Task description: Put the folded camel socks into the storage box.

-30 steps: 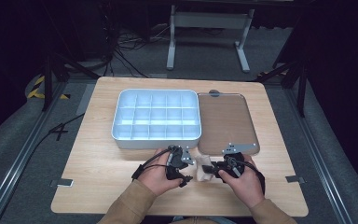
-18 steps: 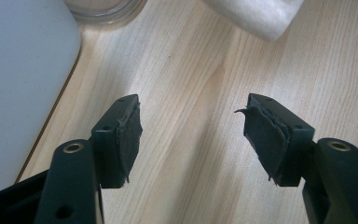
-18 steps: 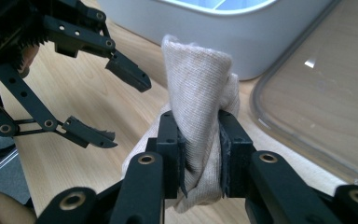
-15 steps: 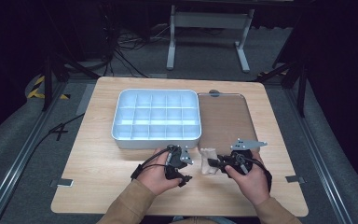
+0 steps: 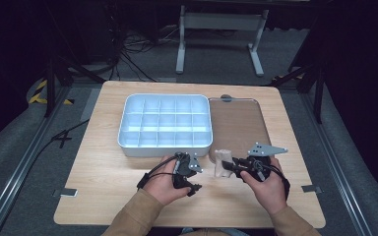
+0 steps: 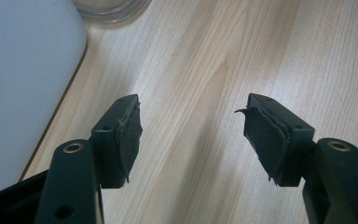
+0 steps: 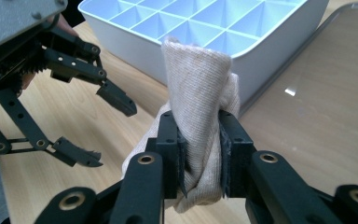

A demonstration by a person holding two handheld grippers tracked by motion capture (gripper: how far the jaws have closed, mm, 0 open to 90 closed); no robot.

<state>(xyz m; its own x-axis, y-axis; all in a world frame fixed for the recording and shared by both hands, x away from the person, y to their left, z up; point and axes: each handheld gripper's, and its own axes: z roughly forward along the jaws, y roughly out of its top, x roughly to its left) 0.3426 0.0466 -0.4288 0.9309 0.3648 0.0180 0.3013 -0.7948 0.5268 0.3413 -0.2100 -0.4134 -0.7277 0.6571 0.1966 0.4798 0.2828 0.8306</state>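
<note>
A rolled beige cloth (image 7: 200, 107) stands between the jaws of my right gripper (image 7: 199, 144), which is shut on it; from above the cloth (image 5: 221, 162) sits just in front of the organiser's near right corner. My left gripper (image 5: 192, 174) hovers just left of the cloth, open with nothing between its pads (image 6: 130, 135); in the right gripper view this left gripper (image 7: 100, 128) shows at the left with its jaws spread. A pale blue compartment organiser (image 5: 165, 123) lies on the wooden table (image 5: 103, 167).
A clear lid or tray (image 5: 238, 123) lies flat to the right of the organiser, its near rim beside the cloth. The table's front edge runs just under my forearms. Dark floor, cables and a metal stand (image 5: 216, 29) lie beyond the far edge.
My right gripper with the cloth has shifted a little to the right and turned, its grey top plate now pointing right. The left gripper has stayed put.
</note>
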